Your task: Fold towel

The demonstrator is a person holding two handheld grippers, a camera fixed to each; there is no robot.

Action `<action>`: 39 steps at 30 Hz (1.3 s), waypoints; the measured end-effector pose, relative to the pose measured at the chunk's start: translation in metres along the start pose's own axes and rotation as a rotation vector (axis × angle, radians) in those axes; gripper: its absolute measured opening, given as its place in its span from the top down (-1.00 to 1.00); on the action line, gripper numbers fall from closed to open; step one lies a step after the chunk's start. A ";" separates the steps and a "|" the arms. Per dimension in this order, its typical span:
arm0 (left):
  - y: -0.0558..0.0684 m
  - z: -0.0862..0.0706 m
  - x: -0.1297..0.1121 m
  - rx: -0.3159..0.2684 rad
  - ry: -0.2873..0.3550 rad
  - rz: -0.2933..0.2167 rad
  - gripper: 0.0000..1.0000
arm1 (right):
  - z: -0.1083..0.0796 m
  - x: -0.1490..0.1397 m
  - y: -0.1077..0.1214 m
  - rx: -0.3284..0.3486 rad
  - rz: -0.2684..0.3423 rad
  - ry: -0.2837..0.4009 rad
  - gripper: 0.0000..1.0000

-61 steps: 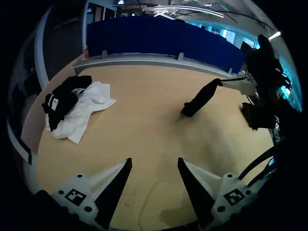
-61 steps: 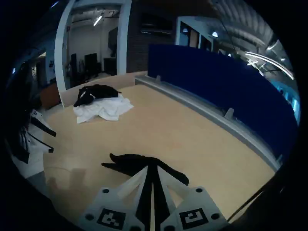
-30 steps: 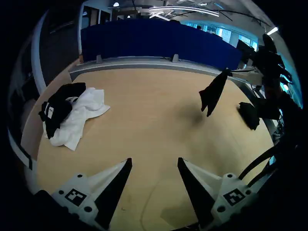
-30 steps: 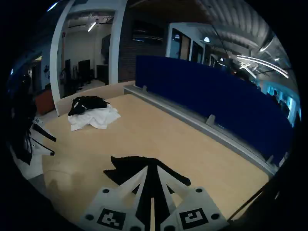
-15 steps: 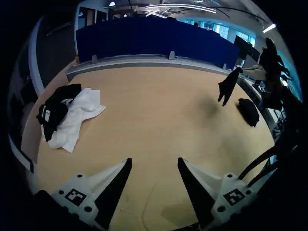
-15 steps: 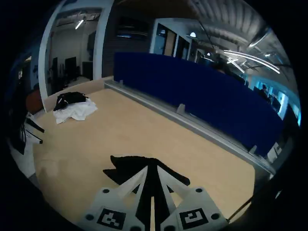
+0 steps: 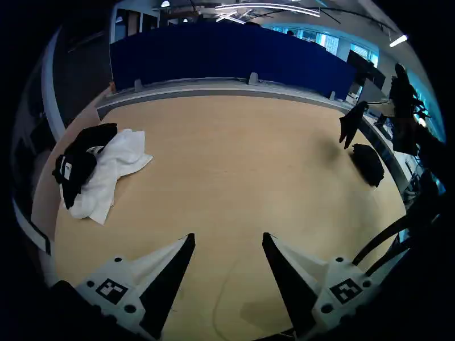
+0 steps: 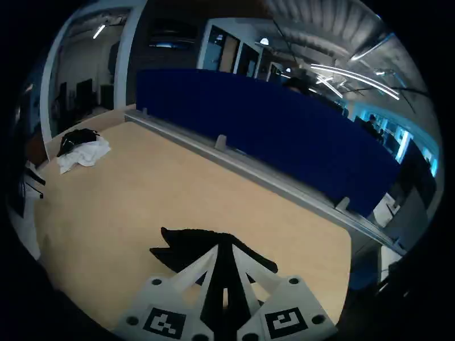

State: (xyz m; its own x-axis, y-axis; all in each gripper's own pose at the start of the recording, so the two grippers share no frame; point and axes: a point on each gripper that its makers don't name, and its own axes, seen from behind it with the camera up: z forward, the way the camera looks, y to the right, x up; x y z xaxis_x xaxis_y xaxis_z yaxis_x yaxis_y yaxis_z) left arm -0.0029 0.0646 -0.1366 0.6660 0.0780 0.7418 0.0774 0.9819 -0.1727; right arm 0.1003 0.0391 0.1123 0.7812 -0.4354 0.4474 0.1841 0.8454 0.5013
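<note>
A black towel (image 8: 185,245) hangs from my right gripper (image 8: 225,253), whose fingers are shut on it above the wooden table (image 8: 142,193). In the left gripper view the same towel (image 7: 348,126) dangles in the air at the table's far right, just above a dark folded bundle (image 7: 367,163). My left gripper (image 7: 227,250) stands open over the near table edge with nothing between its fingers. A crumpled white towel (image 7: 111,170) lies at the left with a black cloth (image 7: 79,153) on top of it.
A blue partition (image 7: 227,57) with a grey rail runs along the table's far side. The white-and-black pile (image 8: 82,150) sits far off in the right gripper view. A person stands at the right edge (image 7: 409,125). Bare wood spans the table's middle (image 7: 239,165).
The right gripper has lifted the black towel off the table and carried it to the far right, over the dark bundle. The left gripper has stayed open and nearly still.
</note>
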 end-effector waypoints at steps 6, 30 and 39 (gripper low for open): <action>0.004 0.002 0.002 -0.002 -0.004 0.000 -0.75 | -0.007 -0.011 0.036 -0.046 0.024 -0.011 0.93; 0.026 0.001 0.011 -0.020 -0.007 0.046 -0.75 | -0.049 -0.077 0.081 -0.103 0.112 -0.080 0.92; 0.033 0.002 0.010 -0.028 -0.013 0.061 -0.75 | -0.075 -0.127 0.083 -0.147 0.194 -0.114 0.92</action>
State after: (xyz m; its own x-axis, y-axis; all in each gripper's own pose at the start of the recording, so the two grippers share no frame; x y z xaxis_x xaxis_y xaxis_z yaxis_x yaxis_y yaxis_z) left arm 0.0049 0.0981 -0.1339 0.6605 0.1397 0.7377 0.0581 0.9701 -0.2357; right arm 0.0608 0.1879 0.0415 0.7400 -0.2859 0.6089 0.1290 0.9487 0.2887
